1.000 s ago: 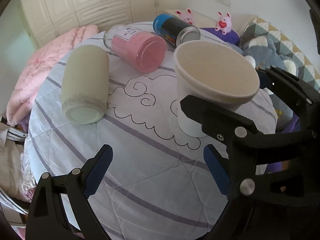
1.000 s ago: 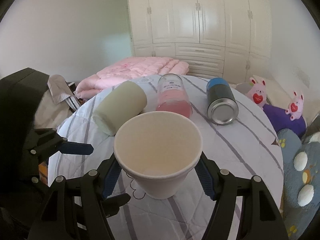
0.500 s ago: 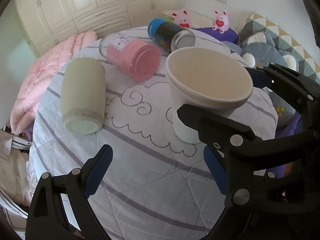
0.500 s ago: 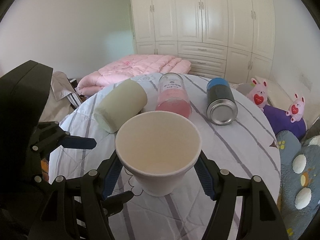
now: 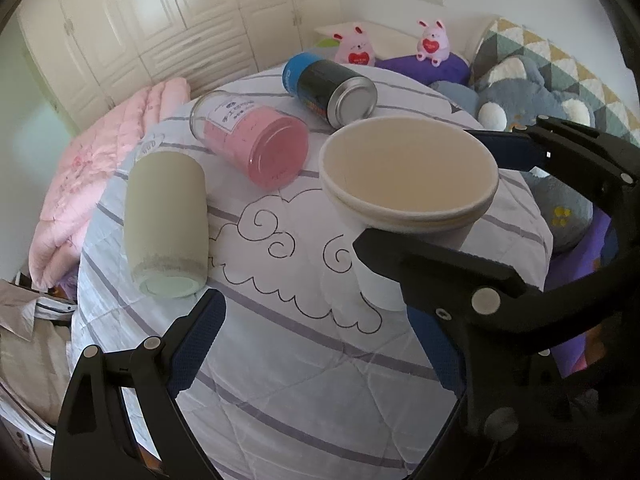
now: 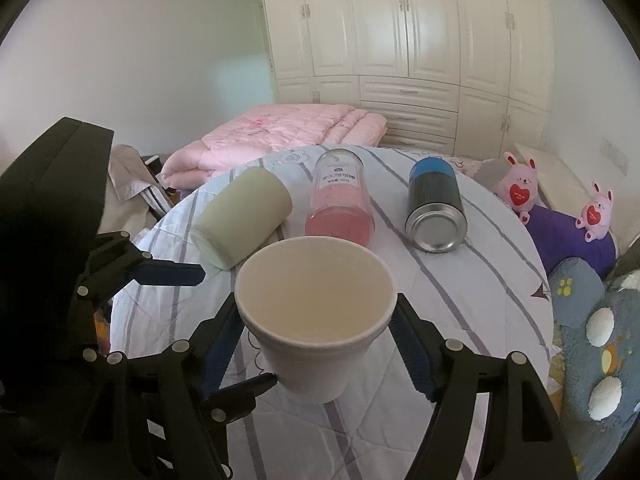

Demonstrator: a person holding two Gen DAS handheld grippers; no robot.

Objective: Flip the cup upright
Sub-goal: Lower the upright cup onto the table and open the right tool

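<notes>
The white cup (image 6: 316, 316) stands the right way up on the bench (image 5: 304, 376), just as it did a second ago. It has not moved. The blue pads of the right gripper (image 6: 316, 344) now sit a little away from the cup's sides; before, they were closer in. The left wrist view has swung a bit, so the cup looks lower and nearer.

The bench is round, under a pale cloth with purple stripes and swirly clouds. Three things lie on their sides behind the cup: a green cup (image 5: 166, 224), a pink jar (image 5: 256, 144) and a dark can (image 5: 330, 88) with a blue end. A pink blanket (image 6: 280, 140), white cupboards (image 6: 420, 40) and two pink toy bunnies (image 6: 520, 188) fill the room.

The right jaws are spread, one on each side of the cup, with small gaps showing. The left gripper (image 5: 316, 352) has its jaws spread wide over the cloth, holding nothing.
</notes>
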